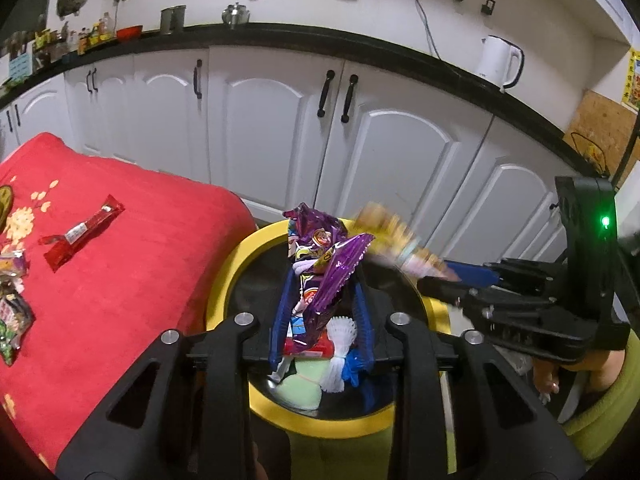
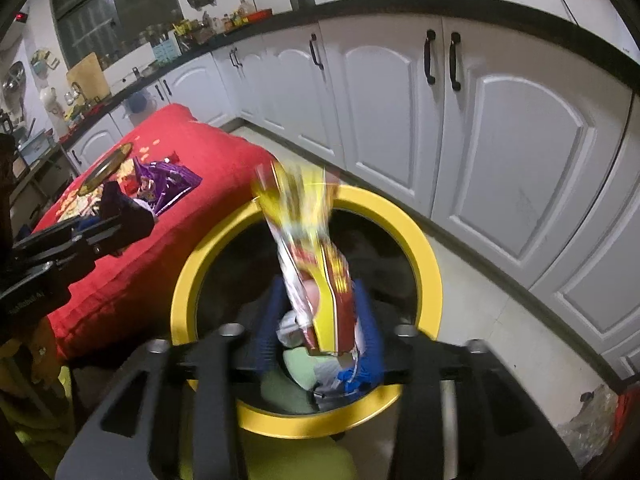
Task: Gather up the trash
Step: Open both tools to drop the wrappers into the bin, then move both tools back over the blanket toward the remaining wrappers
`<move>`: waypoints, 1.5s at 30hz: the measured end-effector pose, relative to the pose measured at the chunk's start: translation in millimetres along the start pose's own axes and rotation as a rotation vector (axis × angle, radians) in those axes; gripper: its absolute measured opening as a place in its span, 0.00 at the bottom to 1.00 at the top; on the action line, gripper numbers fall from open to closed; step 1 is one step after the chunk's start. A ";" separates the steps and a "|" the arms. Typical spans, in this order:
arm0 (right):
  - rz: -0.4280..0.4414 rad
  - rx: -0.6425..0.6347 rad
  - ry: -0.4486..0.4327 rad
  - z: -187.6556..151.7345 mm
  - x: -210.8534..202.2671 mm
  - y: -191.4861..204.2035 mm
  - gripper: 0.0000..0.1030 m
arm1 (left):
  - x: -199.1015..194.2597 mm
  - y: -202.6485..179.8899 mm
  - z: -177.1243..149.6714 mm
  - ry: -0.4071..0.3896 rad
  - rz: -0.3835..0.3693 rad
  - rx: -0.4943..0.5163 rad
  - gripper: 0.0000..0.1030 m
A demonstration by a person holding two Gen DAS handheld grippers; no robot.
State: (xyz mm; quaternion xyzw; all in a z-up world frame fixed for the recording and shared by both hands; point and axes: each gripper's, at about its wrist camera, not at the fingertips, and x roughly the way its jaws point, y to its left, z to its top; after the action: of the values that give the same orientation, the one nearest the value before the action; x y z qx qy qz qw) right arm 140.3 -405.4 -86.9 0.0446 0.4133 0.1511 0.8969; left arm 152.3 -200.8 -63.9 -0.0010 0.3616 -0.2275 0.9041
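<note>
My left gripper (image 1: 322,292) is shut on a crumpled purple snack wrapper (image 1: 320,264) and holds it over the open yellow-rimmed bin (image 1: 224,280). My right gripper (image 2: 320,312) is shut on a yellow and red snack wrapper (image 2: 308,240), blurred, also over the same bin (image 2: 424,264). The right gripper shows at the right of the left wrist view (image 1: 436,276) with its yellow wrapper (image 1: 396,240). The left gripper shows at the left of the right wrist view (image 2: 124,208) with the purple wrapper (image 2: 164,180). White, green and blue trash lies inside the bin.
A table with a red cloth (image 1: 120,280) stands left of the bin. On it lie a red wrapper (image 1: 82,232) and other wrappers at the left edge (image 1: 12,304). White kitchen cabinets (image 1: 280,128) run behind. A white kettle (image 1: 498,62) stands on the counter.
</note>
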 end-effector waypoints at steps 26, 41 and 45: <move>0.070 -0.052 -0.128 35.0 -20.0 56.6 0.65 | -101.0 74.3 2.6 -0.213 0.259 -0.139 0.89; 0.155 -0.154 -0.145 61.0 -26.8 126.8 0.68 | -159.4 117.0 -4.9 -0.322 0.356 -0.214 0.89; 0.178 -0.174 -0.155 64.6 -30.0 142.2 0.68 | -170.3 122.1 -5.1 -0.340 0.377 -0.218 0.89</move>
State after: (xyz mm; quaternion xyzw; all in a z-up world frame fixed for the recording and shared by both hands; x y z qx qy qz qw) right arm 137.4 -276.6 6.3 0.0145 0.3227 0.2615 0.9095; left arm 91.0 -20.3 23.3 -0.0690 0.2209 -0.0114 0.9728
